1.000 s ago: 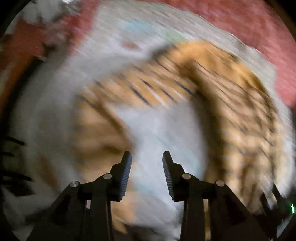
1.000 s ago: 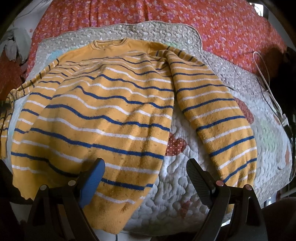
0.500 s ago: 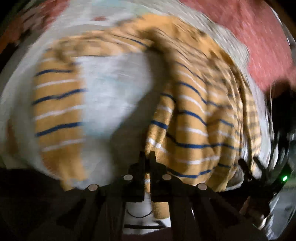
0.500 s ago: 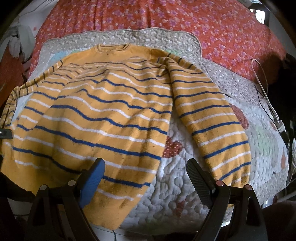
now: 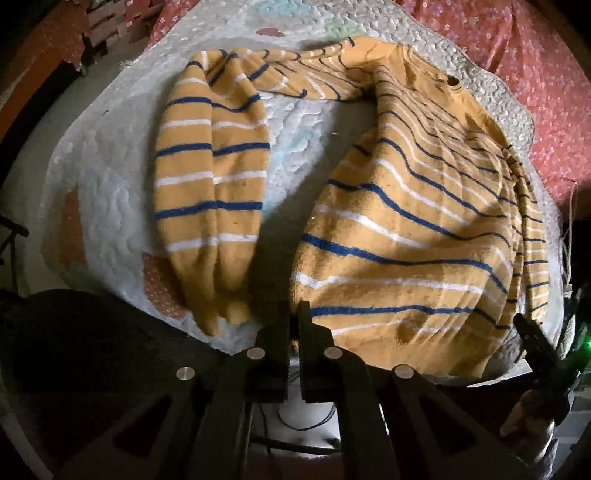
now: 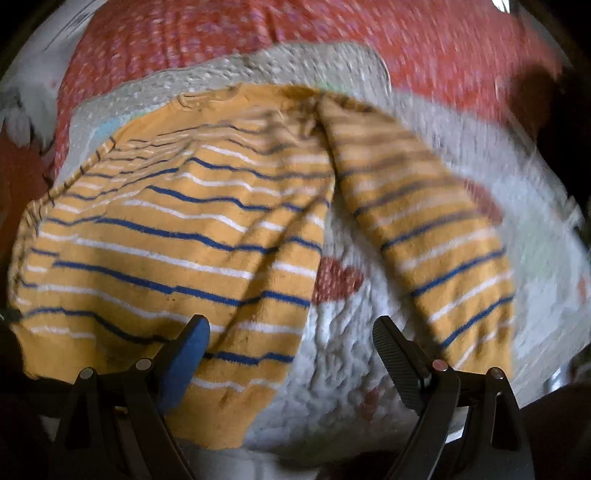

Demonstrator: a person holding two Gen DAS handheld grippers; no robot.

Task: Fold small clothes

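Note:
An orange sweater [image 5: 406, 229] with blue and white stripes lies spread on a quilted white mat [image 5: 295, 122], sleeves lying down each side. My left gripper [image 5: 293, 314] is shut on the sweater's bottom left hem corner. In the right wrist view the sweater [image 6: 177, 243] fills the left and middle, its right sleeve [image 6: 443, 258] apart to the right. My right gripper [image 6: 291, 343] is open wide just above the hem's right corner, holding nothing.
The mat [image 6: 351, 362] lies on a red flowered bedspread [image 6: 295, 33]. The right gripper also shows at the right edge of the left wrist view [image 5: 543, 354]. A white cable [image 5: 570, 206] runs along the bed's right side.
My left gripper swung down to the hem and closed on its left corner. My right gripper moved lower and closer to the hem, still open.

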